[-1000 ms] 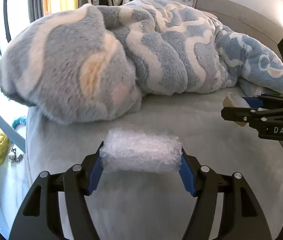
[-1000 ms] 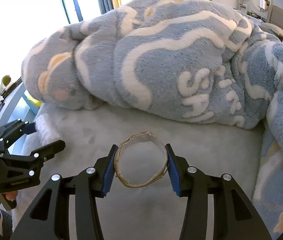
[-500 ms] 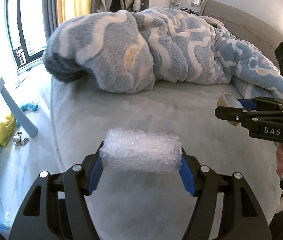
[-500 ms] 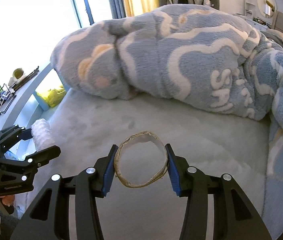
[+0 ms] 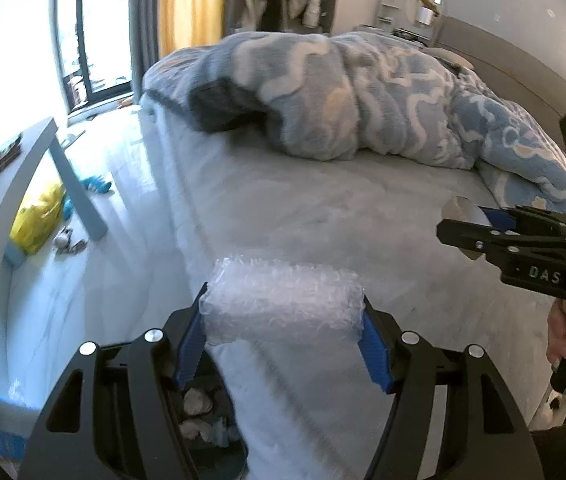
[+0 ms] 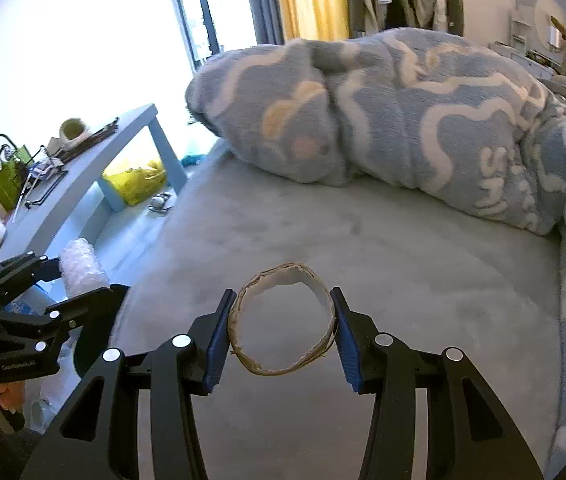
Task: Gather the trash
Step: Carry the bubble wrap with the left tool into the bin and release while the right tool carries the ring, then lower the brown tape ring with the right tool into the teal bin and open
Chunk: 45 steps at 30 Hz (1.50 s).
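My left gripper (image 5: pixel 283 330) is shut on a roll of clear bubble wrap (image 5: pixel 283 300), held crosswise over the near left edge of the grey bed (image 5: pixel 323 208). The same roll (image 6: pixel 83 268) shows at the left of the right wrist view, in the left gripper (image 6: pixel 79 284). My right gripper (image 6: pixel 281 328) is shut on a cardboard ring (image 6: pixel 283 320), squeezed slightly oval, above the bed. That ring (image 5: pixel 461 216) and the right gripper (image 5: pixel 471 224) appear at the right of the left wrist view. Below my left fingers a dark bin (image 5: pixel 207 416) holds crumpled trash.
A blue and white fleece blanket (image 6: pixel 403 112) is heaped across the far half of the bed. Left of the bed stands a grey side table (image 6: pixel 95 164) with clutter on top, a yellow bag (image 6: pixel 135 180) beneath it and small items on the pale floor (image 5: pixel 95 300).
Both grippers have pulled back and leftward from the blanket, still holding their items. The bed's left edge, the floor, the side table and the bin have come into view.
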Each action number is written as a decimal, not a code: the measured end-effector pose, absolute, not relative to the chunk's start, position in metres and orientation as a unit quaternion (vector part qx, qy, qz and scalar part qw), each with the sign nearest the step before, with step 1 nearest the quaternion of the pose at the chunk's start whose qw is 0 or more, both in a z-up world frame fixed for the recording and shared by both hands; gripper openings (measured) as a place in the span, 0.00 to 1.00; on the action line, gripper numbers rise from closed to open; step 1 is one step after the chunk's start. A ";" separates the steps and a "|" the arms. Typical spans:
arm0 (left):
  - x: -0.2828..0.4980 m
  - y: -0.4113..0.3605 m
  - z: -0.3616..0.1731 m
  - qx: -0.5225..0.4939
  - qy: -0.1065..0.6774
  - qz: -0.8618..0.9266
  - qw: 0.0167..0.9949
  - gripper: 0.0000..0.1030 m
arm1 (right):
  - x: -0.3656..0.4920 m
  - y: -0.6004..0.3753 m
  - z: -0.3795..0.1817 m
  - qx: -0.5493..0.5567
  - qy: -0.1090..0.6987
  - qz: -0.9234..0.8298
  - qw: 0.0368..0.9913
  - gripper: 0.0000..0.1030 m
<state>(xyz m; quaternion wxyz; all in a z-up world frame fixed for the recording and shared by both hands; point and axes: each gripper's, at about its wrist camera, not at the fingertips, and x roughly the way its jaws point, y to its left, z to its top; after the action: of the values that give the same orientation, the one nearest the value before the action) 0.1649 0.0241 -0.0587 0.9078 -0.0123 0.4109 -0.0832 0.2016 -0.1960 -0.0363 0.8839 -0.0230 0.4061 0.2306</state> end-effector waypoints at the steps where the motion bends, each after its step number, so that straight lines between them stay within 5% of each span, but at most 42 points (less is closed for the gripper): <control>1: 0.163 0.030 -0.059 -0.019 0.412 -0.078 0.907 0.67 | 0.200 -0.190 -0.036 -0.024 0.405 0.234 0.884 0.46; 37: 0.122 0.177 -0.142 -0.091 0.574 0.003 0.814 0.68 | 0.179 0.017 -0.049 -0.062 0.397 0.354 0.844 0.46; 45: 0.115 0.188 -0.149 -0.093 0.587 -0.002 0.804 0.78 | 0.177 0.047 -0.064 -0.069 0.409 0.365 0.833 0.46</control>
<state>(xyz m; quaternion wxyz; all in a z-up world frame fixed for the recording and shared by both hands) 0.1149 0.1884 -0.1485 0.8040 -0.0928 0.5873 -0.0016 0.1773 0.0466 -0.0643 0.8335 -0.0691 0.4092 0.3648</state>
